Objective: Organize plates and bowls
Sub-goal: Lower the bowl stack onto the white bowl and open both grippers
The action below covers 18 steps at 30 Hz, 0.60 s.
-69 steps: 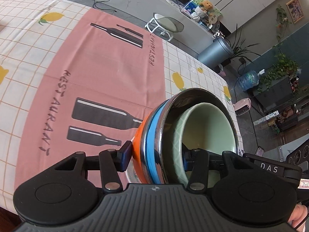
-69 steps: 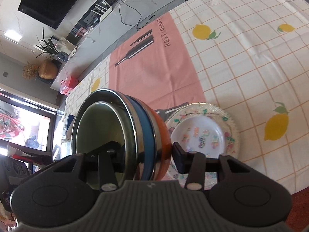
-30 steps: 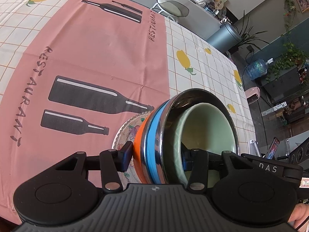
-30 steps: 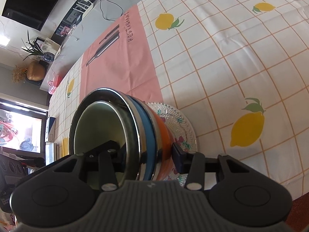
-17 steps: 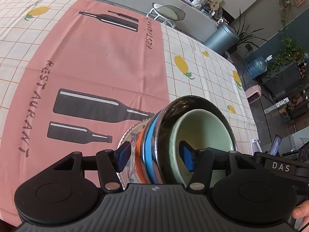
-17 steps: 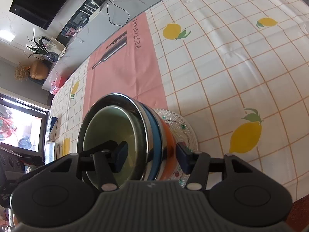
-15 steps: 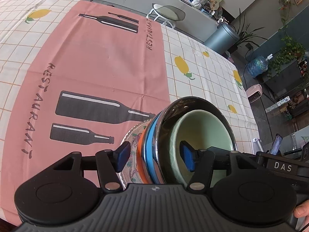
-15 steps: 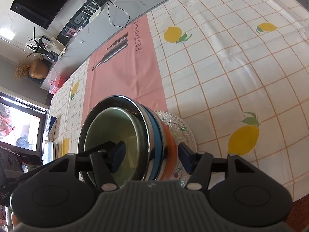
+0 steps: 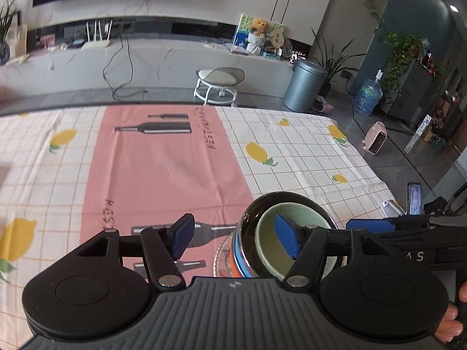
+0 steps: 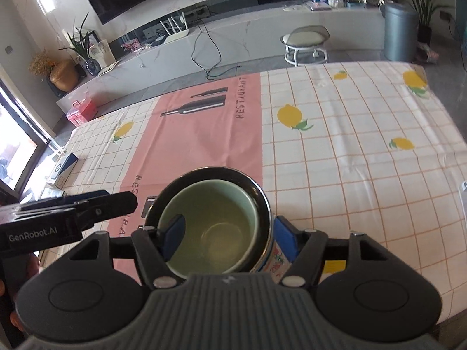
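Both your tongs are opening: the left gripper (image 9: 236, 240) and right gripper (image 10: 230, 237) each straddle the rim of the bowl stack (image 10: 213, 218), pads clear of it. That stack, a green bowl (image 9: 271, 233) nested in a steel bowl (image 10: 264, 198) over blue and orange ones, sits on the patterned plate (image 9: 223, 258) on the tablecloth (image 10: 350, 160). Expect it to be heavy, rigid, slick and probably breakable; take it at opposite rims, one finger inside.

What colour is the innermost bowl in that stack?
Pale green; the innermost bowl sits inside a shiny metal one, shown best in the right wrist view.
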{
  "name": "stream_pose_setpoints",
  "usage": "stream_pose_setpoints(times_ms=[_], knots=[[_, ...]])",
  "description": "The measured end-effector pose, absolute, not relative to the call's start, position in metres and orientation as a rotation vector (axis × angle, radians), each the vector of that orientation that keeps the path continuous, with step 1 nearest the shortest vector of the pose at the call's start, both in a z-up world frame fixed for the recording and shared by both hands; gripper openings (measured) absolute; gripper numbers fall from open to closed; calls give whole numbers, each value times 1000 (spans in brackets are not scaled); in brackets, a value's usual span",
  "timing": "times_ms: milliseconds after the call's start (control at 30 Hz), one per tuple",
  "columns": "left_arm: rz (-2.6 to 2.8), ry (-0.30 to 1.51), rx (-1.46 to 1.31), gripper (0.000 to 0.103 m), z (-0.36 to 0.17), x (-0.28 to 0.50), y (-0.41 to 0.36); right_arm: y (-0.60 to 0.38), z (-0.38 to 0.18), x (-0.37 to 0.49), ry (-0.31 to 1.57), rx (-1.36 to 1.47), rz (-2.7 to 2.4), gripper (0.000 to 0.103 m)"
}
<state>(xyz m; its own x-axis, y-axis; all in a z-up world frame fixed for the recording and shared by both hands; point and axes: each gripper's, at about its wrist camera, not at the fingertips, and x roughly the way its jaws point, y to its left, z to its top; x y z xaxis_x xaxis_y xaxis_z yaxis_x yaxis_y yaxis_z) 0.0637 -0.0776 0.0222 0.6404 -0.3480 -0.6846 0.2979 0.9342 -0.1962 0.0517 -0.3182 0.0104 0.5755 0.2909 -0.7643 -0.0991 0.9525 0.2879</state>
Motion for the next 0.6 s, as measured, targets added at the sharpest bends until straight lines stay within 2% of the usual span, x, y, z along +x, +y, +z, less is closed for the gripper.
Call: stream_pose_setpoints(times_ms=[333, 600], knots=[[-352, 550, 97, 75, 40, 7, -68, -278, 32, 0, 762, -2, 247, 75], [-290, 518, 103, 74, 31, -23, -57, -261, 30, -42, 673, -67, 175, 81]])
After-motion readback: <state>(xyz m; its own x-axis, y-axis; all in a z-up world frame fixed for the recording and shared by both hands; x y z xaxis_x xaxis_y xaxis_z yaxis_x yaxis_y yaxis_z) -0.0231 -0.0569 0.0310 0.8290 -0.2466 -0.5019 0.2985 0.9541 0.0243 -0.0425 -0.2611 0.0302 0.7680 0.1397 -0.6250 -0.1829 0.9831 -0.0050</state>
